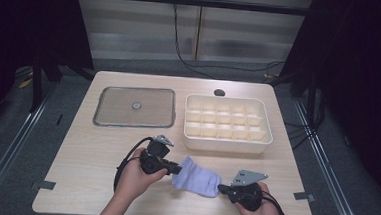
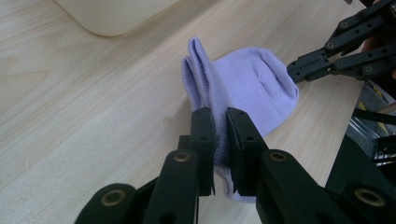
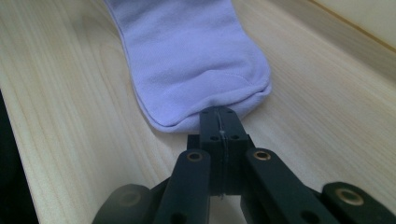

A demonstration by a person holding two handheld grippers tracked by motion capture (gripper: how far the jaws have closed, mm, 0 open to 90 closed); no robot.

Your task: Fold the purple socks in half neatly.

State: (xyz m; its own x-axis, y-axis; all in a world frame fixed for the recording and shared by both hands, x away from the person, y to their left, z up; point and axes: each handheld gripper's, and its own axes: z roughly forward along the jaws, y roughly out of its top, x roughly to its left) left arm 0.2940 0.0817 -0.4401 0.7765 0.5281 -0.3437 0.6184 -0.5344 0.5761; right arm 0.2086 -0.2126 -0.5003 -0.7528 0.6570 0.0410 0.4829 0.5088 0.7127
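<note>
Socks work was in hand: seen from the high view, a pale lilac sock (image 1: 195, 180) lay on the near part of the wooden table (image 1: 85, 156), in front of the cream divided box (image 1: 226, 140) and to the right of the flat grey tray (image 1: 134, 121), and it was stretched between the left gripper (image 1: 175, 169) and the right gripper (image 1: 222, 190), each held in one of the person's hands. In the left gripper view, the jaws were clamped on the ribbed cuff end of the sock (image 2: 243, 93), with the fabric bunched upright between the pads and the rest of the sock lying flat on the table; the right gripper (image 2: 294, 74) reached in from the far side at the toe. In the right gripper view, the jaws stood pressed tight together right at the toe seam of the sock (image 3: 196, 70), seemingly pinching its very edge, though how much cloth they had could not be told. The step looked like taking hold of both ends, ready to fold or lift the sock. The next move called for both grips to stay firm while one end was carried over the other, or the whole sock was raised toward the box, without the thin toe edge slipping free.
</note>
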